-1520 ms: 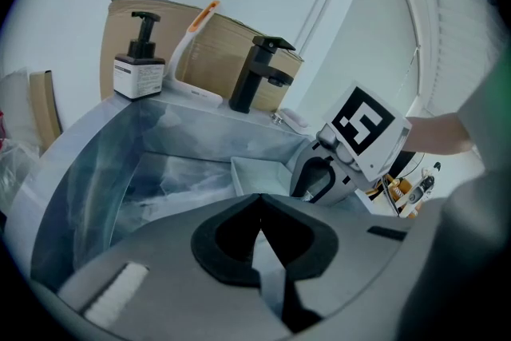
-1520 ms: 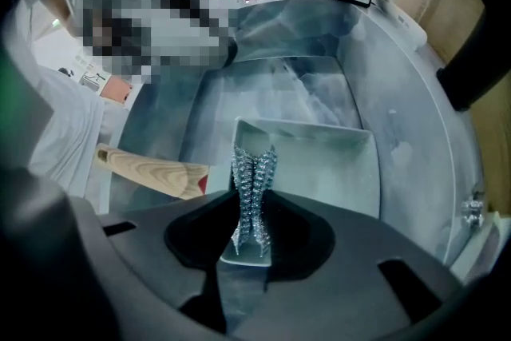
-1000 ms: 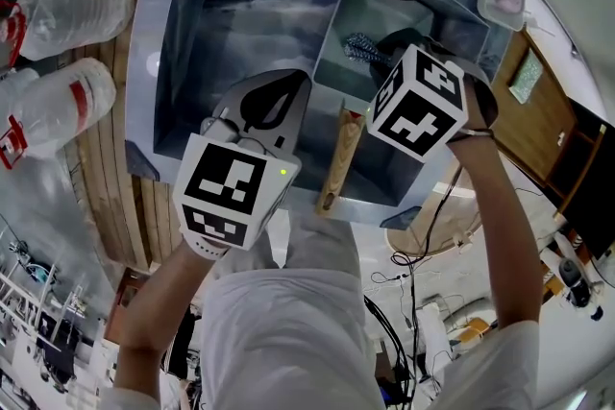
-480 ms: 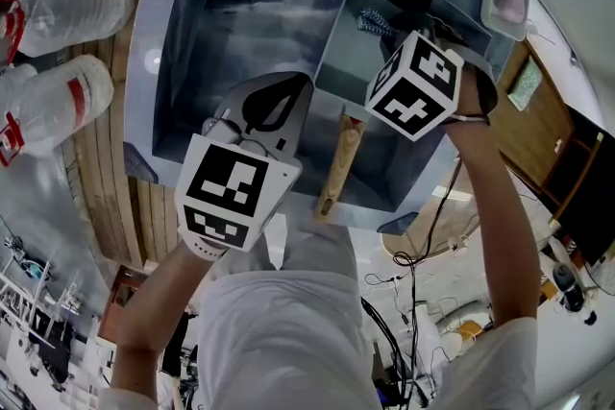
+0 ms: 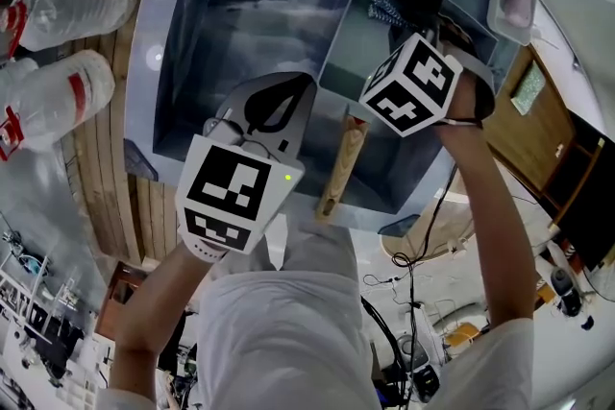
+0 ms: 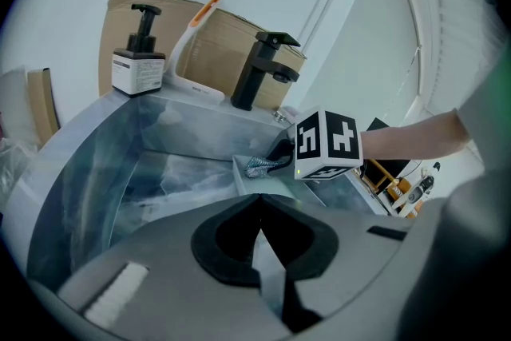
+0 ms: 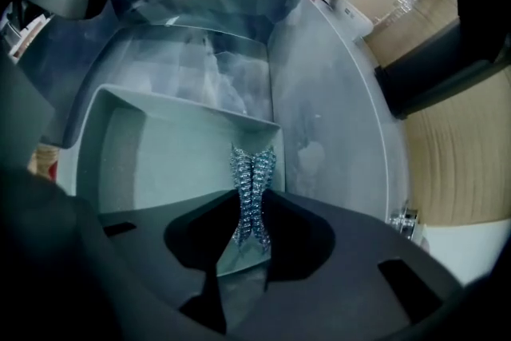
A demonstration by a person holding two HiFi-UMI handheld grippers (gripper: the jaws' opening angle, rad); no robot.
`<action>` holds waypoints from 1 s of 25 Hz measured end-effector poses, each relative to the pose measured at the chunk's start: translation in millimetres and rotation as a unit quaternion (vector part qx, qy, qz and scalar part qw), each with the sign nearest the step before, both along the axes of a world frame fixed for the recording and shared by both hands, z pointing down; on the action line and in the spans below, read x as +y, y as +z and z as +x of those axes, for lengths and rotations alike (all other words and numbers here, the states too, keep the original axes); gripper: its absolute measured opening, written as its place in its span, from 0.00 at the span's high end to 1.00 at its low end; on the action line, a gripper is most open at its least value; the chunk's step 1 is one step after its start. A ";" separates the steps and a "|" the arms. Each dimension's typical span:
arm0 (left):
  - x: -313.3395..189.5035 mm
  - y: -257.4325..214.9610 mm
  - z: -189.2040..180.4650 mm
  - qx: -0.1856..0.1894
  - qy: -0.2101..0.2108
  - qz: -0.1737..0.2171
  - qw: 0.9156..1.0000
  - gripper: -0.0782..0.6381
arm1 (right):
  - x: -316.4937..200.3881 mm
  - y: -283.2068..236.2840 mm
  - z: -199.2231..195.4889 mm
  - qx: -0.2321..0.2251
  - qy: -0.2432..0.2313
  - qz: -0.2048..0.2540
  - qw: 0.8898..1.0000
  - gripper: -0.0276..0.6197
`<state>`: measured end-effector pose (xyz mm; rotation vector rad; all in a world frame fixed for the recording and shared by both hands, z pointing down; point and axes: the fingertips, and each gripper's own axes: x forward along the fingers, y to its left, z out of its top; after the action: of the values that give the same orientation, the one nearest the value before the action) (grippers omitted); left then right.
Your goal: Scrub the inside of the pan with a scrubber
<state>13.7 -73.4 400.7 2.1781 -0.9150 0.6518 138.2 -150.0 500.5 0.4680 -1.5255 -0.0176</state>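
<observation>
Two states logged — right hand-held gripper (image 7: 249,200) is clamped on scrubber (image 7: 252,170) over pan (image 7: 152,160) | left hand-held gripper (image 6: 259,202) is held above sink (image 6: 96,172), jaws pressed together, empty.

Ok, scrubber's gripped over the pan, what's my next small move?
Probably lower the right hand-held gripper until the scrubber presses on the pan floor. The scrubber is clamped in the jaws but seems to sit high by the far wall, off the bare bottom.
</observation>
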 end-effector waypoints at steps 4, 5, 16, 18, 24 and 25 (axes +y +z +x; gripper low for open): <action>1.1 0.0 -2.7 -0.001 -0.004 0.002 1.000 0.88 | -4.2 -7.0 8.7 0.008 0.010 0.017 1.000 0.82; 1.9 0.0 -3.1 -0.001 -0.005 0.002 1.000 0.88 | -4.3 -8.2 11.5 0.009 0.013 0.019 1.000 0.82; 9.4 -4.5 -4.1 -0.002 -0.008 0.005 1.000 0.88 | -6.8 -18.1 31.0 0.021 0.036 0.042 0.998 0.82; 10.8 -4.4 -4.1 -0.003 -0.008 0.005 1.000 0.88 | -5.5 -17.3 32.9 0.024 0.035 0.041 0.998 0.82; 10.1 -5.7 -1.0 -0.002 -0.005 0.006 1.000 0.88 | -2.4 -15.5 37.3 0.032 0.030 0.031 0.999 0.82; 9.7 -5.9 -0.2 -0.002 -0.005 0.006 1.000 0.88 | -2.1 -14.6 36.8 0.033 0.029 0.028 0.999 0.82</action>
<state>13.5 -63.7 394.8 2.1819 -0.9331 0.6472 175.0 -152.1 485.9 0.5517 -1.4482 -0.0306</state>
